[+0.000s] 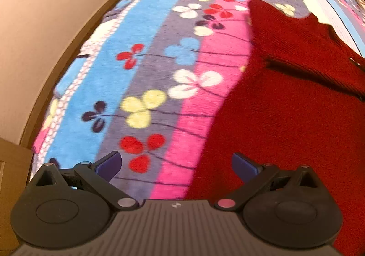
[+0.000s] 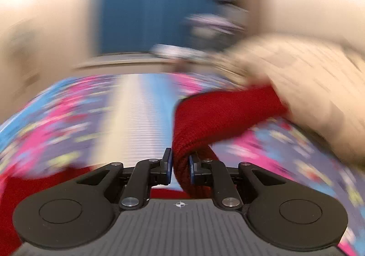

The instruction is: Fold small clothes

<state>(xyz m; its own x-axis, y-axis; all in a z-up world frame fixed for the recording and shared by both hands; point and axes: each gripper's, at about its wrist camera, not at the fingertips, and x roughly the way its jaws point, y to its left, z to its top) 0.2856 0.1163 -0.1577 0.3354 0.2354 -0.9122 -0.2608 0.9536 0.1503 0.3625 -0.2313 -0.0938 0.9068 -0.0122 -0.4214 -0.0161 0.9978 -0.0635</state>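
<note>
A red knitted garment (image 1: 285,101) lies spread on a flowered striped blanket (image 1: 146,69). My left gripper (image 1: 175,164) is open and empty, low over the blanket at the garment's left edge. In the right wrist view, my right gripper (image 2: 180,164) is shut on a lifted fold of the red garment (image 2: 219,114), which hangs up and to the right of the jaws. More red cloth lies at the lower left of that view. The right view is blurred by motion.
A beige knitted cloth (image 2: 308,87) lies on the blanket at the right, over the red fold's far end. A beige wall with a wooden bed frame (image 1: 68,50) runs along the left. A blue door or panel (image 2: 141,5) stands beyond the bed.
</note>
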